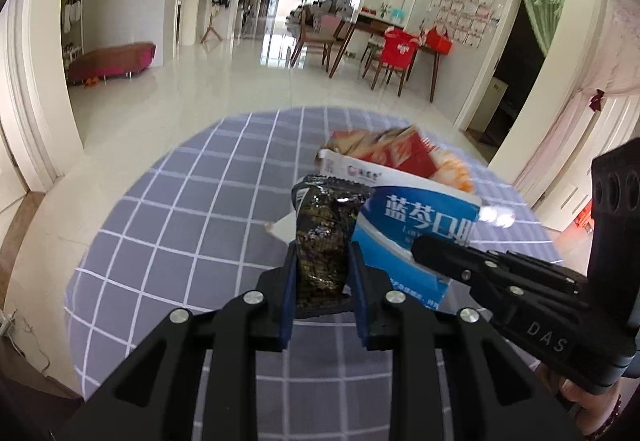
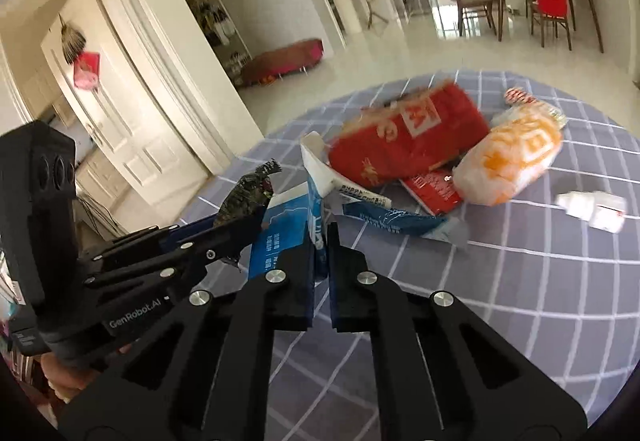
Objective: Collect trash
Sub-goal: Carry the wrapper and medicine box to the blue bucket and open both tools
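Readable markings:

- Blue-and-white box (image 1: 416,225), directly ahead of the left gripper (image 1: 322,281): large white characters "蓝芩口", cut off at the box edge by the right gripper body. Smaller print on the box is illegible.
- Right gripper body (image 1: 548,337), at the left gripper's right: "DAS".
- Left gripper body (image 2: 134,315), at the right gripper's left: "GenRobot.AI".
- Red package (image 2: 408,137), ahead of the right gripper: white print, blurred, unreadable.

A crinkled, glossy dark foil wrapper (image 1: 324,241) sits beside a smooth blue-and-white cardboard box (image 1: 416,229). Beyond the box lie shiny red (image 2: 408,137) and orange (image 2: 508,161) plastic packets on the matt checked cloth (image 1: 168,225). Both grippers look matt black plastic.
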